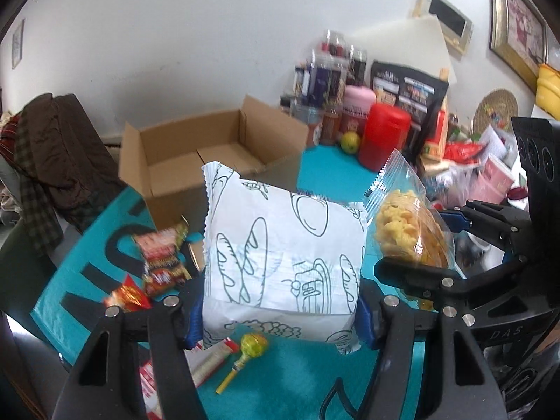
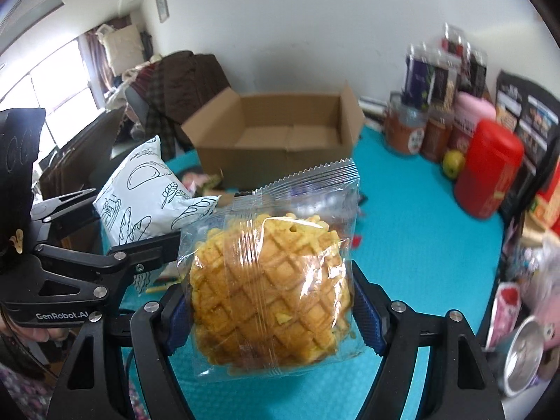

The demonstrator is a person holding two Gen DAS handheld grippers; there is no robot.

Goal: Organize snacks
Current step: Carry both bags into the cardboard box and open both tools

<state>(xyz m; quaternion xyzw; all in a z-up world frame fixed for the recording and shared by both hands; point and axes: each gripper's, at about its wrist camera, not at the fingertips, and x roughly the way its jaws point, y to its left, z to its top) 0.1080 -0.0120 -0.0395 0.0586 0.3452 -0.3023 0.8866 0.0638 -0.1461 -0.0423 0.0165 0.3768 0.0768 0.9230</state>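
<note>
Both grippers are loaded and raised off the teal mat [image 2: 420, 210]; the step in hand looks like the carry, with 2 snacks on their way to the open cardboard box [image 2: 280, 129] at the far side of the table.

The left gripper [image 1: 280, 318] is clamped on the white bread bag [image 1: 283, 248], its blue pads pressing the bag's lower corners from either side; the bag stands upright between the jaws, its crimped top edge near the box's front wall in the left wrist view. The right gripper [image 2: 269, 311] is clamped on the clear-wrapped pineapple bun [image 2: 269, 290], pads squeezing the wrapper at both sides; the 2 packets sit just beside each other, bun to the right of the bag.

The box appears empty, flaps up, mouth facing the grippers; a red canister [image 2: 490, 168] and jars crowd the far right, well clear of the route. Loose items wait on the mat at the near left: a red noodle packet [image 1: 162, 262] and a yellow lollipop [image 1: 250, 348].

The next move probably calls for carrying both packets forward over the front wall, lowering them into separate halves of the floor, then opening the jaws; the soft bun wants a gentle release.
</note>
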